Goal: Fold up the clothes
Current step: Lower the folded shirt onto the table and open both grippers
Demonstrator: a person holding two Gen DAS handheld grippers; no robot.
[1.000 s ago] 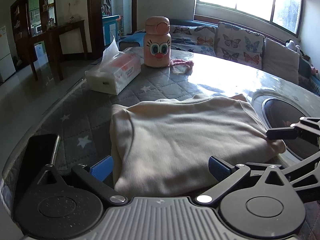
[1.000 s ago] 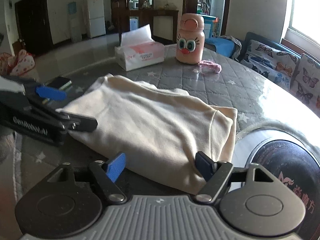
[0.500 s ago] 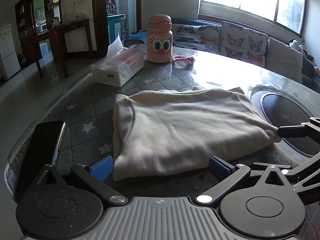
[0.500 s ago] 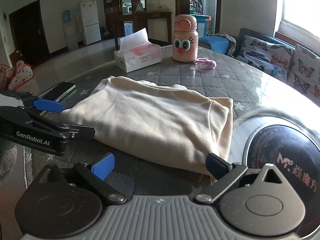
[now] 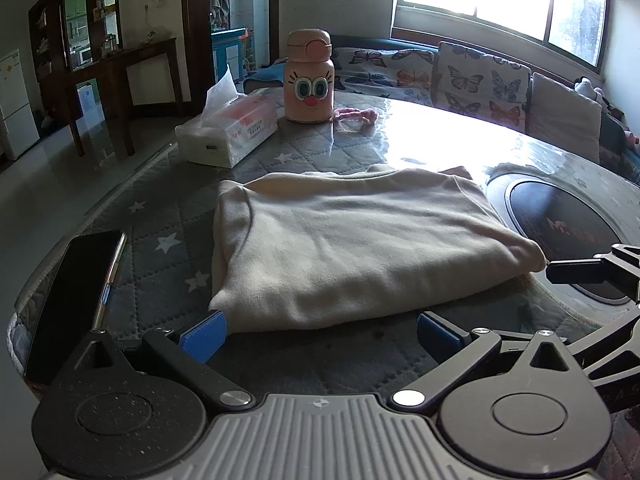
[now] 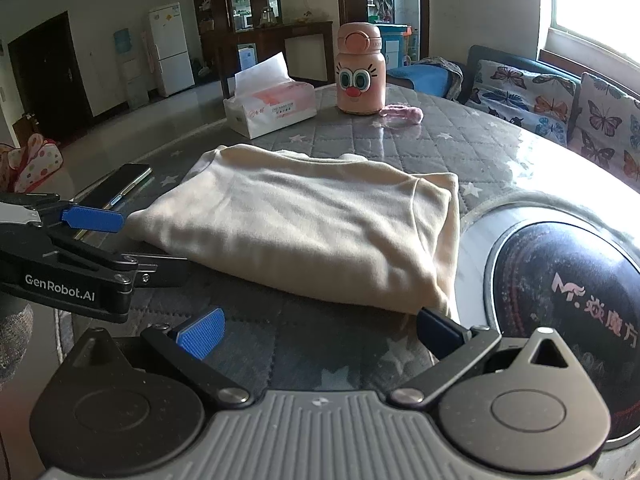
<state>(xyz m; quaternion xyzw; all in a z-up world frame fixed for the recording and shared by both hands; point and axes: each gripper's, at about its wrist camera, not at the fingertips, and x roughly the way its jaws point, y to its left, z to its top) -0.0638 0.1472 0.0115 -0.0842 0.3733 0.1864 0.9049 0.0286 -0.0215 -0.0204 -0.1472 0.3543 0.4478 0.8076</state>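
While both grippers' fingers (image 6: 202, 332) stand wide apart — empty — the folded garment (image 5: 360, 248) lies free.

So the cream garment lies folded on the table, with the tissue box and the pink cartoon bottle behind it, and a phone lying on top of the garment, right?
Not quite. The phone lies on the quilted table cover beside the folded cream garment, not on top of it, as the left wrist view shows. The tissue box and pink cartoon bottle do stand behind it.
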